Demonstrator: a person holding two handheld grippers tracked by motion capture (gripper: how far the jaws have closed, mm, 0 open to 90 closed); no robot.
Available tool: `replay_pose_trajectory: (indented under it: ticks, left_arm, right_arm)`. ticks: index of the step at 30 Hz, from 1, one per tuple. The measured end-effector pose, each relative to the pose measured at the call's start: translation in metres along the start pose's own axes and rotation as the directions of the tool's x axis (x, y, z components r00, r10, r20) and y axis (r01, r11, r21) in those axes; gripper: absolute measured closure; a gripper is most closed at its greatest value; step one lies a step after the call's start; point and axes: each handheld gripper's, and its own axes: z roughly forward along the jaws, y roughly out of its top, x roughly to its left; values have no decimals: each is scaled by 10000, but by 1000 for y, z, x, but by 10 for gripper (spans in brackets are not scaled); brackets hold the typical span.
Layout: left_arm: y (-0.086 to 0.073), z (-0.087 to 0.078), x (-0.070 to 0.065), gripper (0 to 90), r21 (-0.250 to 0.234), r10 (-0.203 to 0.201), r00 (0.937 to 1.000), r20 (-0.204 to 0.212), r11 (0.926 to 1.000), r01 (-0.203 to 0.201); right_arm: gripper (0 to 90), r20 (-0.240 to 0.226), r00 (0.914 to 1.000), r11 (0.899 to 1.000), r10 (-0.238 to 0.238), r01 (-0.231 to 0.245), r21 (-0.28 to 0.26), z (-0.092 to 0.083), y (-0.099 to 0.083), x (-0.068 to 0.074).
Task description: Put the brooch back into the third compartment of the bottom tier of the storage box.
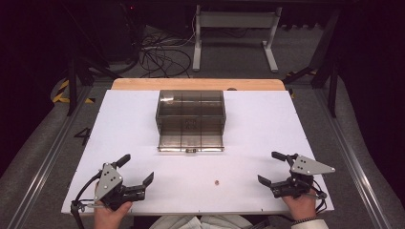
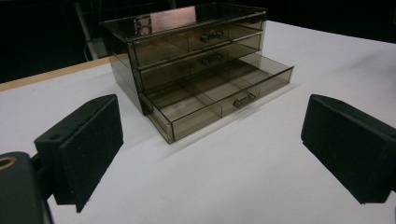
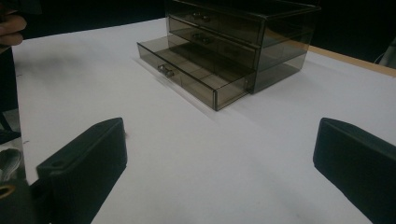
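A smoky clear plastic chest of three drawers [image 1: 191, 114] stands at the middle back of the white board; its bottom drawer [image 2: 224, 93] [image 3: 196, 77] is pulled out and looks empty. A tiny reddish-brown object [image 1: 216, 182] lies on the board in front of it. My left gripper [image 1: 136, 170] rests near the front left, jaws wide and open, nothing between them [image 2: 210, 154]. My right gripper [image 1: 274, 168] rests near the front right, also open and empty [image 3: 219, 163].
The white board [image 1: 119, 143] covers a wooden table [image 1: 143, 84] whose back edge shows behind the chest. Cables and a metal stand [image 1: 234, 28] lie on the floor beyond. A hand [image 3: 11, 28] appears at the far left of the right gripper view.
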Motion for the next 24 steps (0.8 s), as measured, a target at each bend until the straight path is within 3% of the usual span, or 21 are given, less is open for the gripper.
replay_pose_trajectory:
  ticks: [9, 16, 24]
  left_arm:
    - [0, -3, 2, 68, -173, -291, 9995, 111, 9994, 293]
    - [0, 0, -1, 86, 168, 243, 9995, -190, 9996, -239]
    - [0, -2, 2, 86, -43, -87, 10000, 36, 10000, 87]
  right_arm:
    - [51, -75, 10000, 9999, 52, -51, 98, 0, 1, 0]
    - [56, -154, 9999, 9998, 30, -27, 180, 0, 1, 0]
    - [57, -130, 9999, 9998, 95, -92, 176, -1, 2, -1]
